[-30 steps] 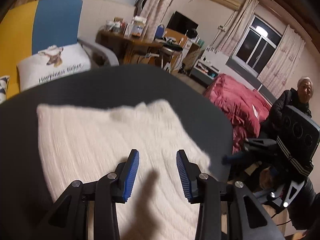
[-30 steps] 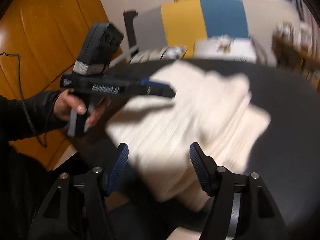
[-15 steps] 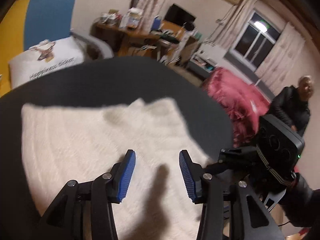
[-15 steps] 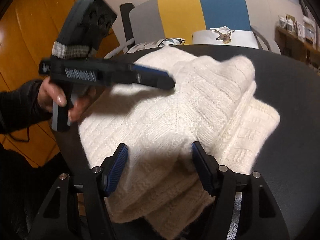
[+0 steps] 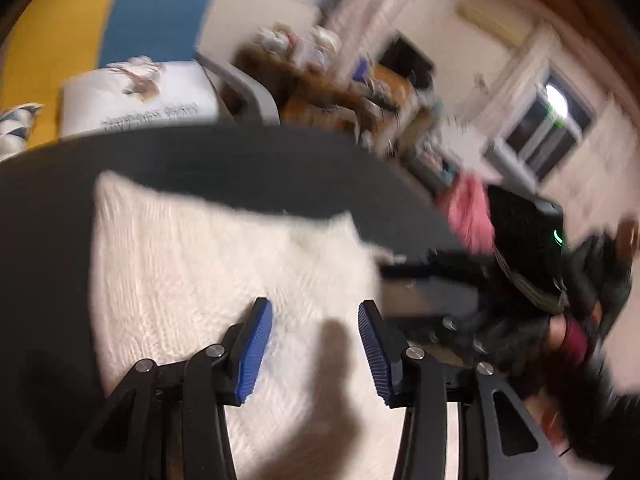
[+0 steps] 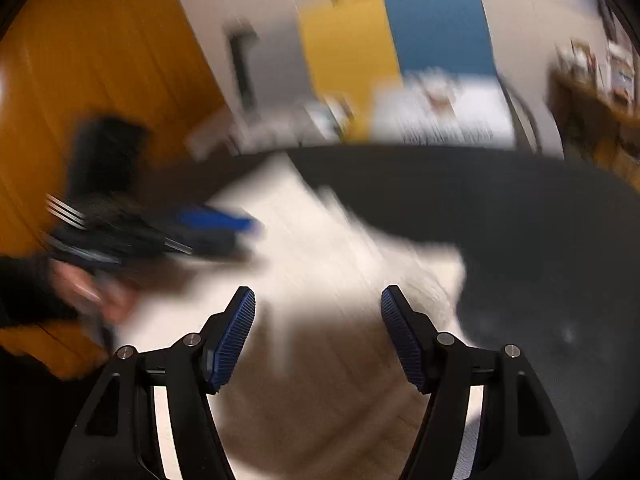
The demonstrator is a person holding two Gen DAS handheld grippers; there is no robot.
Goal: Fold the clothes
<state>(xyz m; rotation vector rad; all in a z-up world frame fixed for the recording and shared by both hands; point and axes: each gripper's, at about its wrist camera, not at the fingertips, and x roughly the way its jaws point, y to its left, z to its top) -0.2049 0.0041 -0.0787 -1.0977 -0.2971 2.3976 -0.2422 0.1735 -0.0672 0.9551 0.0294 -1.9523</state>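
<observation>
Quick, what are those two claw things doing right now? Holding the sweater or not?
Left gripper: open, holding nothing, above the white sweater; its fingers have just been opening.
Right gripper: open, holding nothing, above the sweater.

Warm indoor light, heavy motion blur (fisheye-bent edges)

Right gripper (image 6: 318, 300): jaws apart, nothing clamped, poised over cream knit sweater (image 6: 320, 264) on dark table (image 6: 520, 220). Left gripper (image 6: 216, 220), hand-held, lies ahead-left; view blurred.
</observation>
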